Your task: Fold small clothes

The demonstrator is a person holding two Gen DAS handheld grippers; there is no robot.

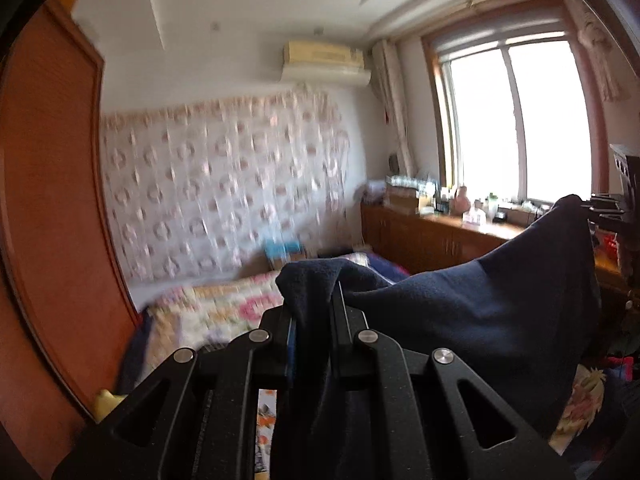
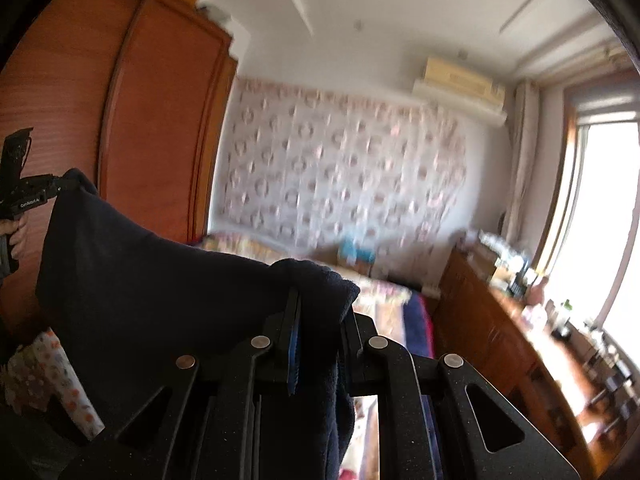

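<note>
Beyond both grippers lies the floral bed [image 1: 224,304]. Between them, lifted off it, hangs the navy cloth [image 1: 480,304], stretched corner to corner. Left gripper [image 1: 310,312] clamps one corner; right gripper [image 2: 318,312] pinches the other.

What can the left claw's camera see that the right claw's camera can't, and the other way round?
Only the left view shows the yellow thing by the wardrobe. Only the right view shows a hand holding the left claw. Both show the dark blue cloth pinched at one end by the left claw and at the other by the right claw, and the air conditioner.
</note>
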